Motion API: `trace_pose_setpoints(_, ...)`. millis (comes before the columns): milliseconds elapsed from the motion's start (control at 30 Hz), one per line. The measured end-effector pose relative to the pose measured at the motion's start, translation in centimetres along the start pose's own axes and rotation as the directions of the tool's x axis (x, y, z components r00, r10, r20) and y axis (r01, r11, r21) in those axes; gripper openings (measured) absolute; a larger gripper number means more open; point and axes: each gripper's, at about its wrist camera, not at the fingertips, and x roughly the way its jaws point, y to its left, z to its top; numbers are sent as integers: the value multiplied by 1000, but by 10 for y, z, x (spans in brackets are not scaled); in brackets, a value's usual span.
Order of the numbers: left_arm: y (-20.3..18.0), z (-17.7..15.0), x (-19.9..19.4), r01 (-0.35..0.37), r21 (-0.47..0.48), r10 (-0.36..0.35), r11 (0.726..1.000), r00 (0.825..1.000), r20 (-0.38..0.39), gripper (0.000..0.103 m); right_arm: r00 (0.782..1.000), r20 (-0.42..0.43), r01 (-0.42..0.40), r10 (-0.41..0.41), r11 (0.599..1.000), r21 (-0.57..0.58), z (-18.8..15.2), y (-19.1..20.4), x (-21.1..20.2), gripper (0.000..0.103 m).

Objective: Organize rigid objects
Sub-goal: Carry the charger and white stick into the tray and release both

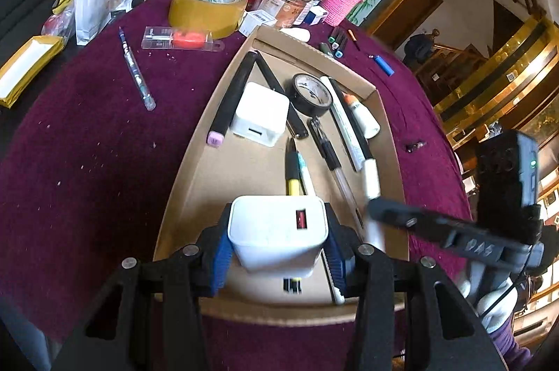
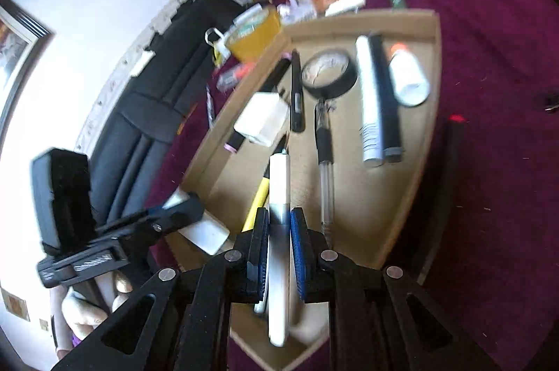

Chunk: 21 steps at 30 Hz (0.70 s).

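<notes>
1. Left gripper is pinching a white plastic USB charger block between its blue pads, hovering over the near end of the shallow cardboard tray.
2. Right gripper is clamping a white marker pen — also above the tray.
3. Advice: lower each onto bare cardboard, pen parallel to the clear ballpoint pen, charger flat — release one at a time.

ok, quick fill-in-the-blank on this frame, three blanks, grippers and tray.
The left gripper is shut on a white ____ charger block.
The right gripper clamps a white ____.
The black roll of tape lies inside the shallow ____ tray.
Answers: USB; marker; cardboard
</notes>
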Motion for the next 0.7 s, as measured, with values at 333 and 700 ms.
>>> trace_pose_setpoints(333,-16,2,3,-60,34,59,998,997,51,61,984,-3,179,-180,979,-102,5,9,16,18)
trace_pose_setpoints(700,-37,-6,-43,-123,60,105,991,965,239,82,956,161,277,-247,938,-207,-7,28,-14,61)
